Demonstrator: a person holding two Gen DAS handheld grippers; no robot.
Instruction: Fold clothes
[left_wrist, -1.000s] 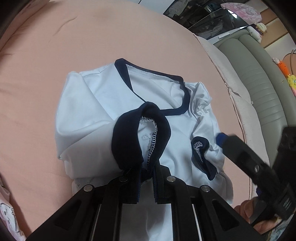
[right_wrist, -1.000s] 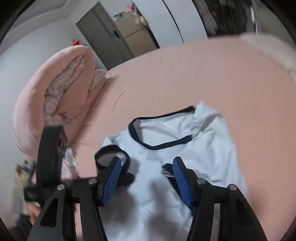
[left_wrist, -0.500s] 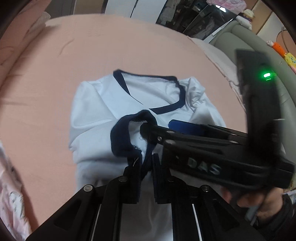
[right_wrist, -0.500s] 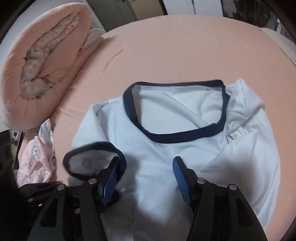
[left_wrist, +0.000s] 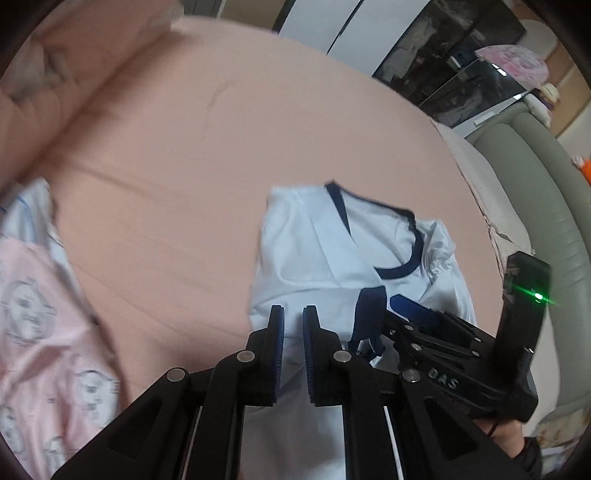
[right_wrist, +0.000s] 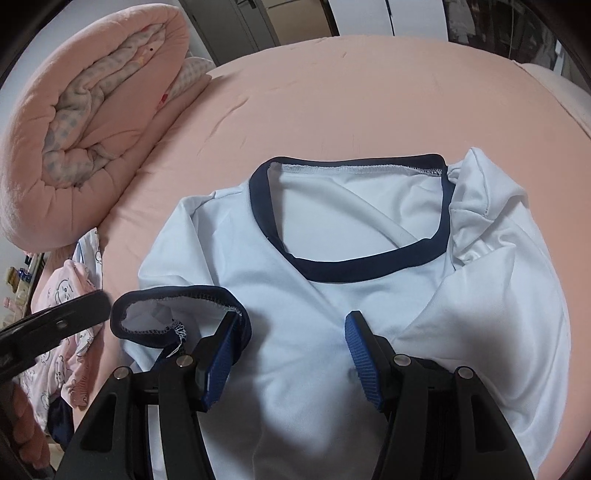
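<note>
A pale blue T-shirt (right_wrist: 332, 295) with a navy neckband (right_wrist: 354, 273) lies on the pink bed sheet (left_wrist: 184, 166), its sides folded inward. My left gripper (left_wrist: 293, 326) is shut with nothing between its pads, at the shirt's (left_wrist: 306, 258) left lower edge. The navy sleeve cuff (right_wrist: 177, 314) rests loose on the shirt, against the left finger of my right gripper (right_wrist: 291, 332). That gripper is open just above the shirt's chest, with only flat fabric under it. In the left wrist view the right gripper's blue pad (left_wrist: 406, 308) sits beside the cuff (left_wrist: 369, 310).
A rolled pink quilt (right_wrist: 92, 129) lies at the bed's left side. Pink printed clothes (left_wrist: 44, 350) are piled at the near left. A grey-green sofa (left_wrist: 535, 192) borders the bed on the right. A hand (left_wrist: 517, 443) holds the right tool.
My left gripper has drawn away to the left and no longer holds the sleeve cuff, which now lies on the shirt. The right gripper has come down closer over the shirt's chest.
</note>
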